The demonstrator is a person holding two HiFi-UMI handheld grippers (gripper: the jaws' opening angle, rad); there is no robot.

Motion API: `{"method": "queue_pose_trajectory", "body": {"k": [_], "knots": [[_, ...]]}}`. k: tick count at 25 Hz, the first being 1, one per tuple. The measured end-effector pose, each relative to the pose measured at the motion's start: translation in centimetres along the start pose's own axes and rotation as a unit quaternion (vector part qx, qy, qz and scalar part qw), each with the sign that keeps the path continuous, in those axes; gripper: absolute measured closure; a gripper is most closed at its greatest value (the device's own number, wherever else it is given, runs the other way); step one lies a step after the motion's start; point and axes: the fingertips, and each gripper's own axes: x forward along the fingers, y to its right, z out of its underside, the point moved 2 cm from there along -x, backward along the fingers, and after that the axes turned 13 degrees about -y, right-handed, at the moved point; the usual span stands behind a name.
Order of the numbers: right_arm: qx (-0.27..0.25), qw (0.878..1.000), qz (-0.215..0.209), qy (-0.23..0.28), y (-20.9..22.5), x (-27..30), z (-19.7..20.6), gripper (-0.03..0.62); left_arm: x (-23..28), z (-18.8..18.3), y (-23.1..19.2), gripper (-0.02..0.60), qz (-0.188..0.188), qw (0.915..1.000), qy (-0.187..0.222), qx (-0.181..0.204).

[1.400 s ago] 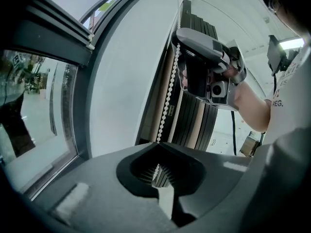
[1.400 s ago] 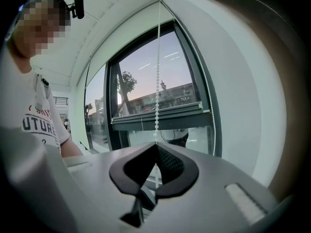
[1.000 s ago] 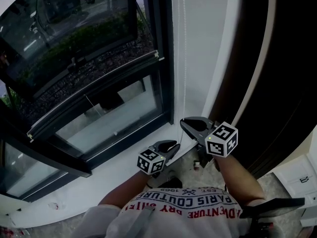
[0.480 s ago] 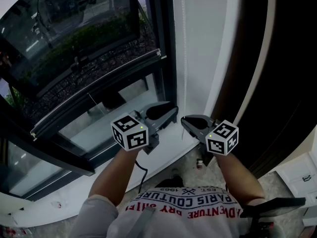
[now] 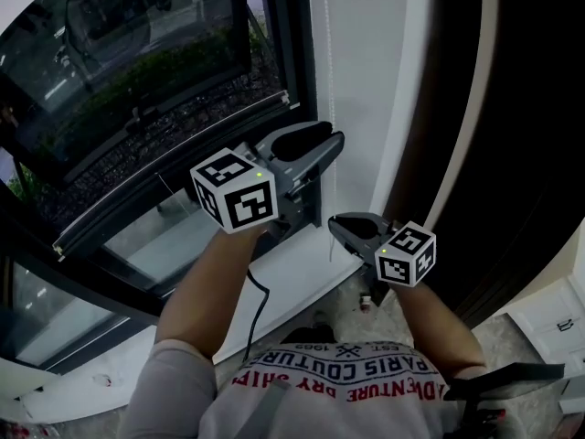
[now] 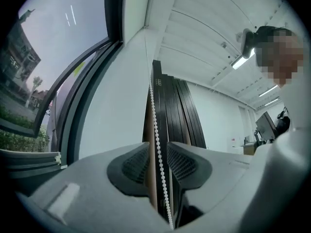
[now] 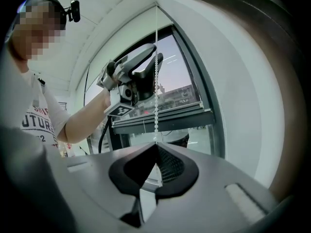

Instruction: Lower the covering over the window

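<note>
Left claw (image 5: 325,143) is raised, jaws opening, with the chain (image 6: 154,115) running between them, not pinched. Right claw (image 5: 335,223) sits lower, jaws together, clamped on the same chain. The covering itself is not in view; it is somewhere above. Only its bead chain shows, hanging along the white wall (image 5: 366,62) between the frame (image 5: 297,62) and the dark panel (image 5: 526,154).

Step in hand, as I judge it: a hand-over-hand pull, with the left regrasping high while the right holds tension. To do it well:
- Seat the chain deep and centred in the left claw before closing.
- Close on the beads firmly, and only then free the right.
- Pull straight down along the wall, not outward, so the beads don't skip.

Cannot tell which strand lowers the covering; only one strand is clear.

Room: the frame edge is just beside the left claw and the panel is near on the right. The sill (image 5: 302,273) below the right claw limits the downstroke. Open space lies up along the chain and back toward the person.
</note>
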Motion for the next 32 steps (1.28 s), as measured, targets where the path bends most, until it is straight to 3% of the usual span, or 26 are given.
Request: {"method": "queue_pose_trajectory", "body": {"k": [6,9,15,20,32], "knots": [[-0.005,1.000,0.000,-0.003,-0.9,-0.3,0.3,0.588,1.2,-0.8,0.8,0.471,0.014,0.9997,-0.007,-0.016],[-0.007,1.000,0.000,-0.004,-1.0,-0.5,0.3,0.588,1.0,-1.0,0.7,0.552,0.004,0.9998,-0.001,-0.021],[-0.002,1.000,0.003,-0.002,-1.1,-0.5,0.3,0.588,0.2,-0.9,0.4,0.565,0.006,0.9989,0.017,-0.044],[-0.001,1.000,0.004,-0.003,-1.2,-0.1,0.4,0.588,-0.3,-0.9,0.7,0.566,0.009,0.9995,0.007,-0.030],[0.047,0.996,0.005,-0.071,0.5,2.3,6.7,0.588,1.0,6.1,0.1,0.568,0.009,0.9981,-0.047,-0.039]]}}
